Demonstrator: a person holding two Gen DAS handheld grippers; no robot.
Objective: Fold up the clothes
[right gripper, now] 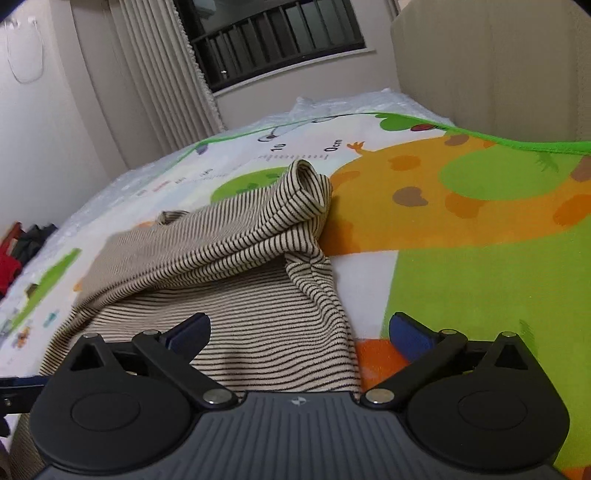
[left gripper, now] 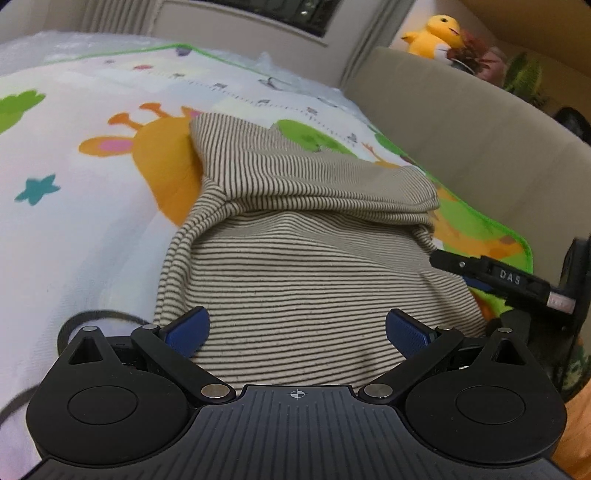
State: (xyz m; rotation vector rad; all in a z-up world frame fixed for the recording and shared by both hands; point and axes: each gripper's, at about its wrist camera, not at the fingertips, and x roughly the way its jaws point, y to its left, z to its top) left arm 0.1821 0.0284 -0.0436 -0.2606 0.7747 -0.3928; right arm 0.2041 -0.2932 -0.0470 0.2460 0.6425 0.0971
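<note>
Beige curtains and a dark barred window fill the top of the right wrist view, above a bed covered by a bright giraffe-print blanket. A padded beige headboard runs down the right side of the left wrist view, with a yellow plush toy sitting on its top edge at the upper right.

On the blanket lies the striped garment, beige with thin dark lines, partly folded: an upper layer is doubled back over the lower one, leaving a thick rolled fold across the middle of the left wrist view. In the right wrist view its right border runs down the centre of the frame, and a bunched cuff or corner stands up at centre. To the right of that border the blanket lies bare and green; to the left of the garment in the left wrist view, bare white and orange print reaches the frame edge.

The left gripper tilts downward over the near part of the garment, its blue-padded fingers spread wide with cloth below but nothing pinched. The right gripper also angles down, fingers spread fully apart, straddling the garment's right border without clamping it. Its black body shows at the right edge of the left wrist view.
</note>
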